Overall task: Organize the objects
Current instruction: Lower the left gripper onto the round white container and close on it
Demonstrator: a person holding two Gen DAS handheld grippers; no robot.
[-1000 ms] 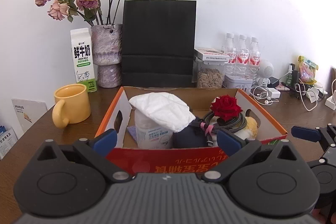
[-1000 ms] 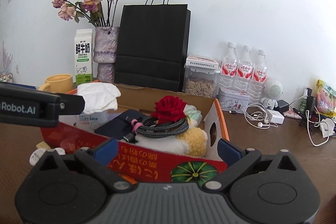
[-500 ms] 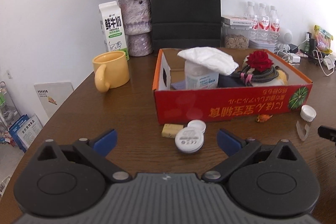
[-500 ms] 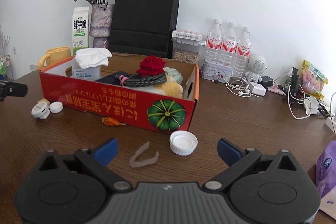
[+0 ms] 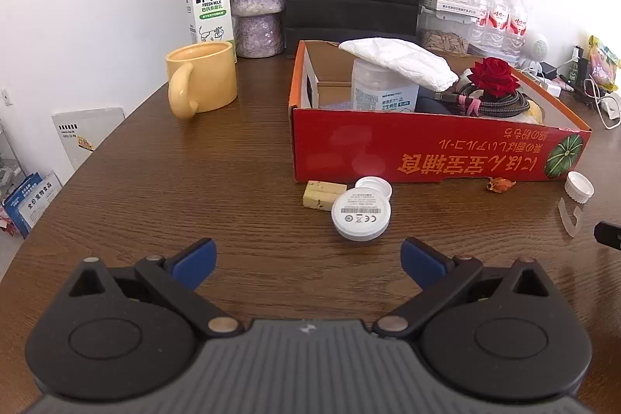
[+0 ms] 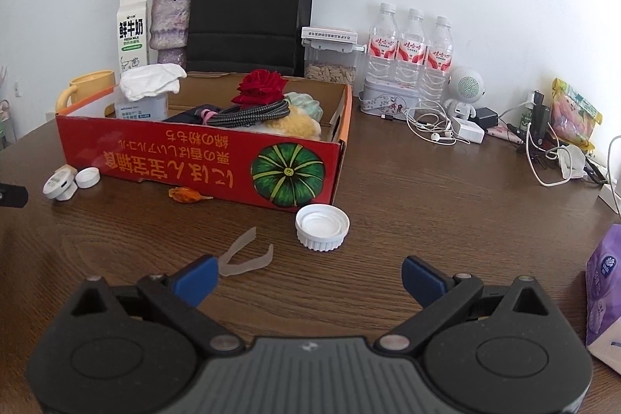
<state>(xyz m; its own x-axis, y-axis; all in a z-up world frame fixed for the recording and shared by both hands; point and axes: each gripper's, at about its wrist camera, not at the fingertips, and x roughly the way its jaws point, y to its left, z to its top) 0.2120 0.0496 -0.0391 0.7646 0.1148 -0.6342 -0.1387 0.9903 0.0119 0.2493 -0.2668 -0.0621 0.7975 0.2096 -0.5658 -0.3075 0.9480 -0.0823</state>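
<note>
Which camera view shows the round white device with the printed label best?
The left wrist view: the round white device lies close ahead of the open left gripper, label facing up and readable as print. In the right wrist view it sits small at the far left edge, seen from the side.

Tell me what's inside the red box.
In the red box: a white cloth draped over a plastic jar, a red rose on a coiled cable, something dark, and a fluffy yellow thing. The box floor beneath them is hidden.
</note>
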